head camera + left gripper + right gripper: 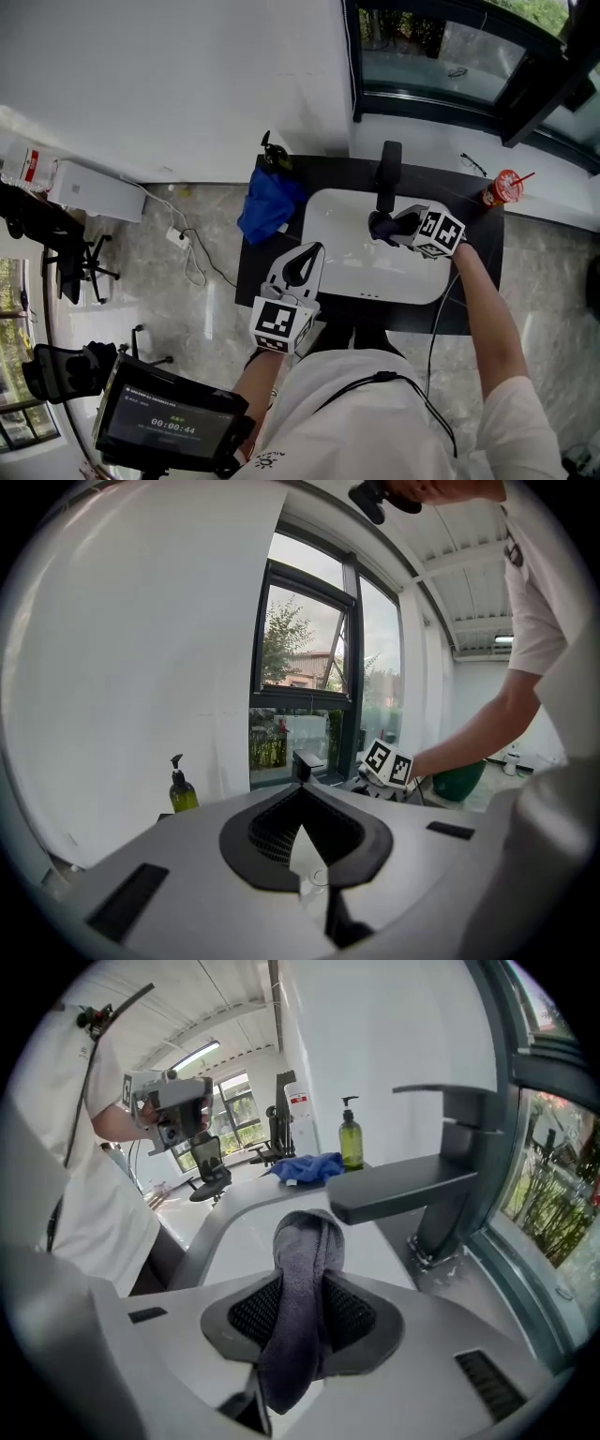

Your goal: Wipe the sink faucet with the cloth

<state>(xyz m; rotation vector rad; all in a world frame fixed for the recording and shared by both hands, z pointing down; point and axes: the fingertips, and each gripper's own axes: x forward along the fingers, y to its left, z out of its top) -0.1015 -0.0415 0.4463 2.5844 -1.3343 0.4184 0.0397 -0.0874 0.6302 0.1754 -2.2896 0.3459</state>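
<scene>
Cloth (302, 1297) gripped by right gripper (306, 1241) (grey close-up, dark overhead), left gripper (300, 799) jaws closed

Head view overhead; 2 gripper views low, sharing faucet (441, 1162).

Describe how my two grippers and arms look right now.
Both the left gripper and the right gripper have pale grey bodies, black ribbed jaw linings and a white cube with black square markers. A thin black cable runs beside the right forearm. The white short-sleeved shirt leaves both forearms bare.
</scene>
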